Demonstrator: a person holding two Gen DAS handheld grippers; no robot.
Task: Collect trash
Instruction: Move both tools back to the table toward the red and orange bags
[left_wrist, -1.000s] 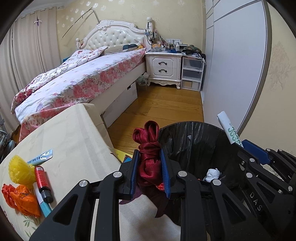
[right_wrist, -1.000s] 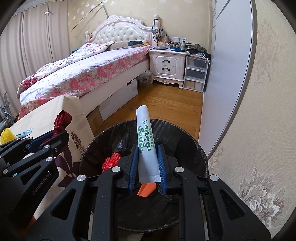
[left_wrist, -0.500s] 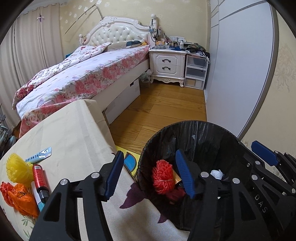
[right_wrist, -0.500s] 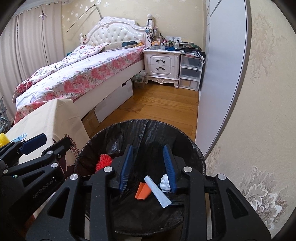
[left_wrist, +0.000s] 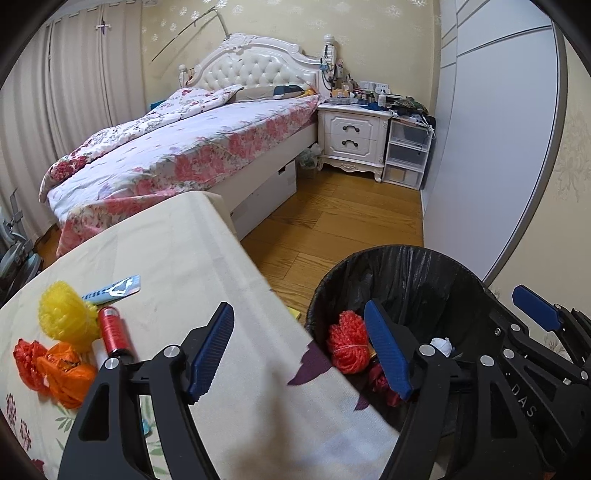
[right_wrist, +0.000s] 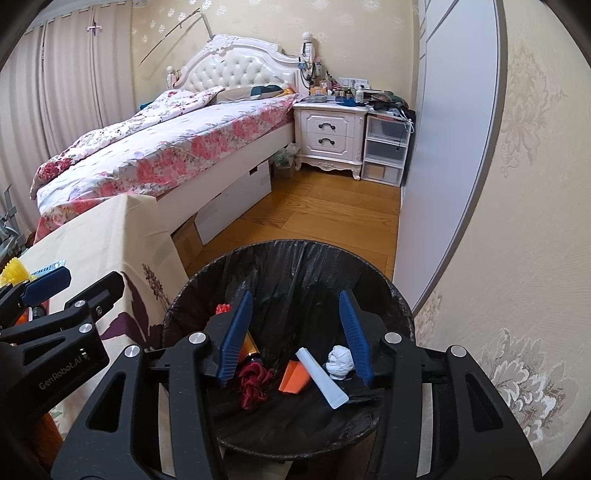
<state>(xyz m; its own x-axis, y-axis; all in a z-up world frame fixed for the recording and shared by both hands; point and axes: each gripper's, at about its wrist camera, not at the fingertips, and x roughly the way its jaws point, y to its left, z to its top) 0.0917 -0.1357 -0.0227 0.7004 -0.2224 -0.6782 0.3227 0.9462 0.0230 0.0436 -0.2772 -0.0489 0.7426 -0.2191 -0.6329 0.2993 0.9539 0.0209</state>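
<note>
Both tools stood open and empty, their jaws having just been opening with nothing between them. The right tool (right_wrist: 295, 334) hung over the black-lined trash bin (right_wrist: 391, 295), where the white tube (right_wrist: 322, 376), a dark red cloth (right_wrist: 255, 380), an orange scrap (right_wrist: 293, 376) and a crumpled white paper (right_wrist: 341, 362) lay on the bottom. The left tool (left_wrist: 299, 350) straddled the desk's near right edge and the bin rim. More trash waited near the desk's left edge: a yellow mesh ball (left_wrist: 64, 315), a red tube (left_wrist: 114, 332) and an orange wrapper (left_wrist: 61, 369). The likely risk was the left tool catching the tablecloth (left_wrist: 184, 258) at that edge, or knocking the bin, as it swung back for them.
</note>
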